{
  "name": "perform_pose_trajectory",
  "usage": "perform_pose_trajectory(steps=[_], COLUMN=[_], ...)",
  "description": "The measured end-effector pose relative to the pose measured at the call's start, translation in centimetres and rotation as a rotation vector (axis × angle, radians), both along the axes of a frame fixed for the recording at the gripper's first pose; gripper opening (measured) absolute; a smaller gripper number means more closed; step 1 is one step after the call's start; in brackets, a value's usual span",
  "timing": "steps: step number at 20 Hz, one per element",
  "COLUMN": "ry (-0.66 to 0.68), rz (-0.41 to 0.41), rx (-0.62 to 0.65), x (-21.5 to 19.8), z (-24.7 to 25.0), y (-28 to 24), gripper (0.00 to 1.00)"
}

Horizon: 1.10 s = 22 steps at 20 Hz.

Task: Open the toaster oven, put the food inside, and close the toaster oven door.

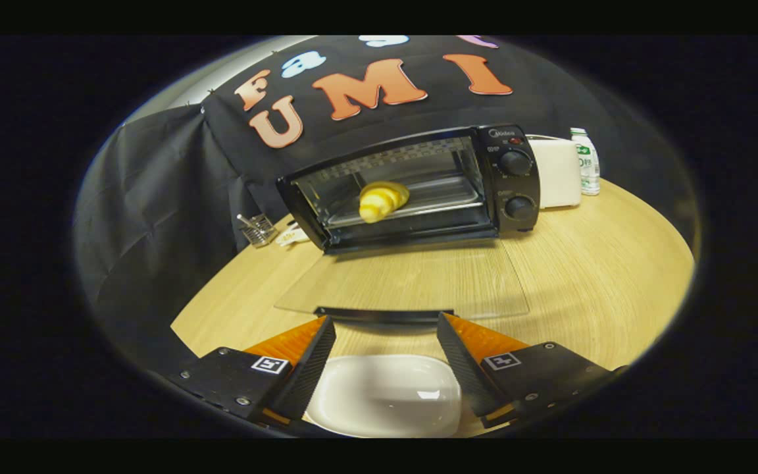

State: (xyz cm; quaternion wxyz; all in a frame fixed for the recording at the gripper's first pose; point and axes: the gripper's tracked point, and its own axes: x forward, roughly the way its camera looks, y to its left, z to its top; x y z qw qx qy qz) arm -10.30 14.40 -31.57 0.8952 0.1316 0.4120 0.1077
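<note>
At the far left of the wooden tabletop (589, 276), close to the black cloth wall, stands 1 small wire basket (258, 230), with 1 pale small object (292, 236) lying just beside it; what that object is cannot be told. Next comes 1 toaster oven (412, 187), its glass door (405, 283) dropped flat toward the tongs, the dark door handle (384, 315) at its near edge. Inside the oven, on the rack, sits 1 piece of yellow food (382, 199), shaped like a croissant. The oven's right panel carries 2 round knobs (516, 162). Right of the oven stands 1 white boxy appliance (558, 172), and beyond it 1 plastic bottle (587, 161).

The tongs (385, 342) are spread wide with nothing gripped; their 2 fingers (310, 368) reach just short of the door handle. Between and beneath them lies 1 empty white dish (385, 395). Nothing stands between the tongs and the lowered door.
</note>
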Motion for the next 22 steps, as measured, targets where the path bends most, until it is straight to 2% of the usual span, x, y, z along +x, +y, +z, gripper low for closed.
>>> perform_pose_trajectory(steps=[5, 9, 16, 22], ry=[0.078, 0.109, 0.051, -0.024], rz=[-0.008, 0.034, 0.103, 0.032], rx=[0.011, 0.071, 0.056, -0.073], x=[-0.1, 0.5, 1.6, 5.2], z=[-2.2, -2.3, -0.6, 0.3], y=[-0.3, 2.0, 4.5, 3.0], gripper=[0.92, 0.93, 0.96, 0.96])
